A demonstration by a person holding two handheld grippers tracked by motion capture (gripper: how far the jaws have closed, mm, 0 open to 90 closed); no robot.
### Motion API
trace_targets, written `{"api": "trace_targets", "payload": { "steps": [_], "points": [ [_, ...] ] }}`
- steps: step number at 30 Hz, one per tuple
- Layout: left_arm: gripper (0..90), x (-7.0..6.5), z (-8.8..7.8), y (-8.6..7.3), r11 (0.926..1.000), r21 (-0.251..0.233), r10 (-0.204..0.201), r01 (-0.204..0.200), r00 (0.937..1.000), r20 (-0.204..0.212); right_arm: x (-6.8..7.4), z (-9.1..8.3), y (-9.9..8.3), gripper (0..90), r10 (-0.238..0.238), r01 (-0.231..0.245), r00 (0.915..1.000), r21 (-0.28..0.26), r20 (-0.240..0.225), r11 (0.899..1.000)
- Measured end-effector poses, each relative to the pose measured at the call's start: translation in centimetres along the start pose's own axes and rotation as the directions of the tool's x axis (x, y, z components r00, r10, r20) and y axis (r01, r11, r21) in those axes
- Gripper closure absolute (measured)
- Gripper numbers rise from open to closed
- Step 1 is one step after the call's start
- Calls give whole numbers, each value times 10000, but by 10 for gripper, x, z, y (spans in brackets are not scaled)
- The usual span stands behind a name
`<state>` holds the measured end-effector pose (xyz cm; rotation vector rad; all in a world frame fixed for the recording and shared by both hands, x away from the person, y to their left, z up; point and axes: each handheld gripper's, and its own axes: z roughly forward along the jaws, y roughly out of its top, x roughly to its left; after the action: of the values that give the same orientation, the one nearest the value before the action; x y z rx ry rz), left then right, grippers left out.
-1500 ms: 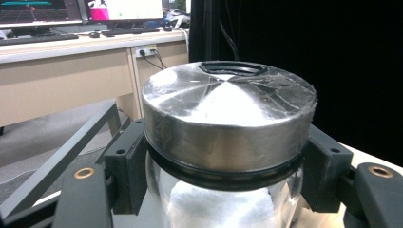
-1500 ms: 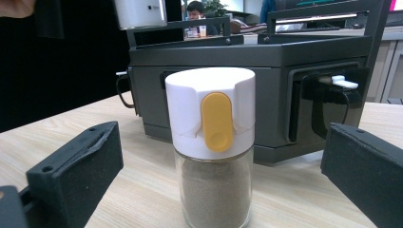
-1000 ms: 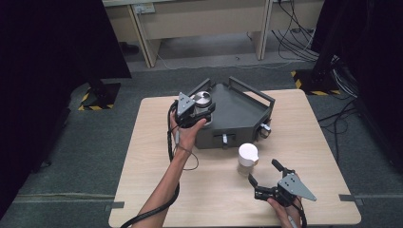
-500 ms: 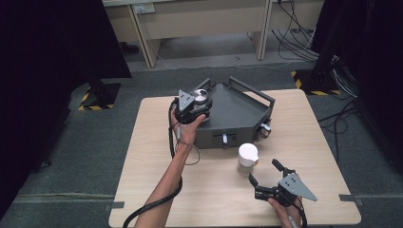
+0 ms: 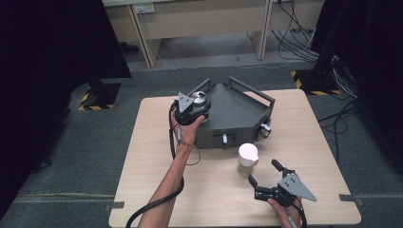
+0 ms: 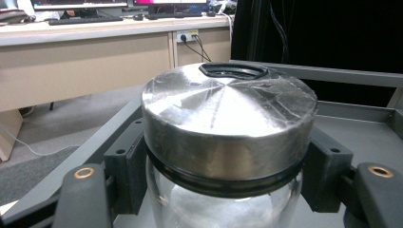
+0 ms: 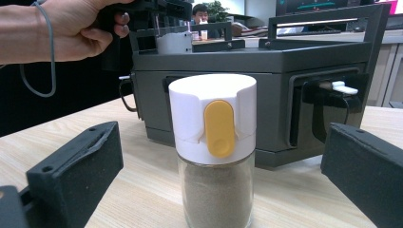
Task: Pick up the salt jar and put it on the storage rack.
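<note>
Step in hand: we judge that we are placing the glass jar (image 6: pixel 223 204) with the steel lid (image 6: pixel 228 123) onto the dark grey tray box (image 5: pixel 237 114), at its back left corner.
Left gripper (image 5: pixel 192 107): its jaws are closed on the jar, just under the lid; in the left gripper view the black pads (image 6: pixel 128 175) press on the glass from both sides.
Where the jar is: in the high view it is over the left corner of the tray box, inside the rail; we cannot tell if its bottom touches the tray floor.
Right gripper (image 5: pixel 266 183): its jaws stand wide open and hold nothing; it rests near the front right of the table (image 5: pixel 142 190).
Seasoning jar (image 7: pixel 214 152): white cap with a yellow tab, brown powder inside; it stands upright on the table between the open jaws, touching neither, just in front of the box.
Next move: we think the jar must come down flat on the tray floor before the left jaws open.
In the way: the raised rail (image 6: pixel 332 75) and the handle (image 5: pixel 252 90) of the box are close to the jar; the trailing cable (image 5: pixel 173 142) hangs beside the left forearm.
Around: desks and loose wires on the floor behind, well apart from the work.
</note>
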<state>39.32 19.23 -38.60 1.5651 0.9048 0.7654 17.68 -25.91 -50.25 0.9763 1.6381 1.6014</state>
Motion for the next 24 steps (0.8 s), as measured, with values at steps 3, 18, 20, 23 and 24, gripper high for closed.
{"api": "trace_targets", "payload": {
  "steps": [3, 18, 20, 23, 24],
  "points": [
    [304, -1, 0, -1, 10000, -28, -7, 7, 10000, -34, 0, 0, 0, 3, -14, 14, 10000, 14, -12, 10000],
    [256, -3, -1, 0, 10000, -30, 64, -65, 9999, -125, 1, 0, 0, 3, -17, 17, 10000, 17, -35, 10000],
    [190, -3, -2, 1, 10000, -88, 17, -19, 9999, -120, 1, 1, 0, 3, -26, 27, 10000, 24, -45, 10000],
    [90, -2, -4, 2, 9997, -174, -172, 168, 9996, -204, 1, 1, -1, 3, -25, 25, 10000, 34, -39, 10000],
    [67, -2, -5, 2, 9995, -206, -225, 221, 9995, -227, 1, 1, 0, 3, -31, 31, 10000, 53, -45, 10000]
  ]
}}
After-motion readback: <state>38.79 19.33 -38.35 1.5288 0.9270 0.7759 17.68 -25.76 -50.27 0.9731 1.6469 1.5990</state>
